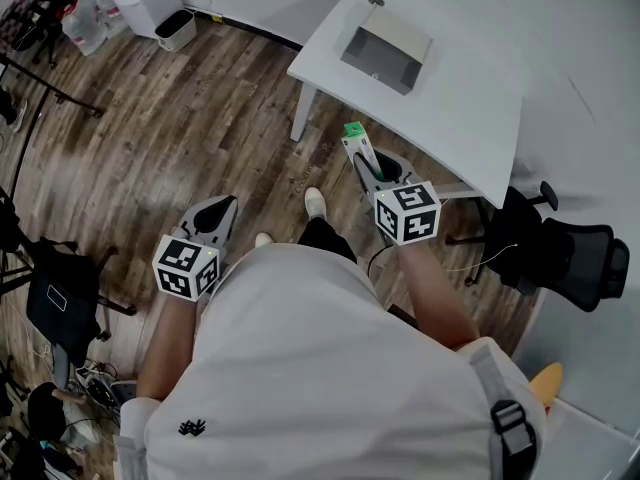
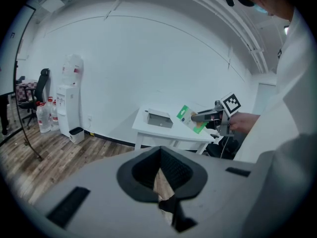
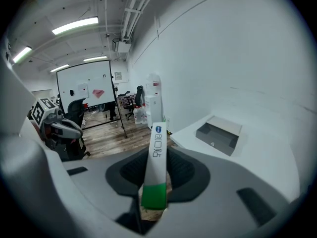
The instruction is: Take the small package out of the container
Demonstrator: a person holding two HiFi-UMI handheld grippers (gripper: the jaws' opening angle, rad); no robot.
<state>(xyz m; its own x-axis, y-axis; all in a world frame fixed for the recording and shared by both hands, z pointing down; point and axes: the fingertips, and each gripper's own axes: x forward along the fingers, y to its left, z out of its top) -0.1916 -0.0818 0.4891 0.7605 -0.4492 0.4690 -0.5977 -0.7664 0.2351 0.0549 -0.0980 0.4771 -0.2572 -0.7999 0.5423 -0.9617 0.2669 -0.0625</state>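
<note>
My right gripper (image 1: 358,148) is shut on a small white package with a green end (image 1: 352,130), held in the air in front of the white table (image 1: 470,98). In the right gripper view the package (image 3: 154,167) stands edge-on between the jaws. In the left gripper view the same package (image 2: 189,119) is seen flat, tilted beside the table. The grey open container (image 1: 385,56) sits on the table, apart from the package; it also shows as a box (image 3: 218,135) to the right. My left gripper (image 1: 222,211) hangs low at my left with jaws together and nothing in them.
A black office chair (image 1: 560,248) stands right of the table and a dark chair (image 1: 60,303) at the far left. A white bin (image 1: 176,30) and water dispenser (image 2: 67,103) line the back wall. A whiteboard (image 3: 84,90) stands across the wood floor.
</note>
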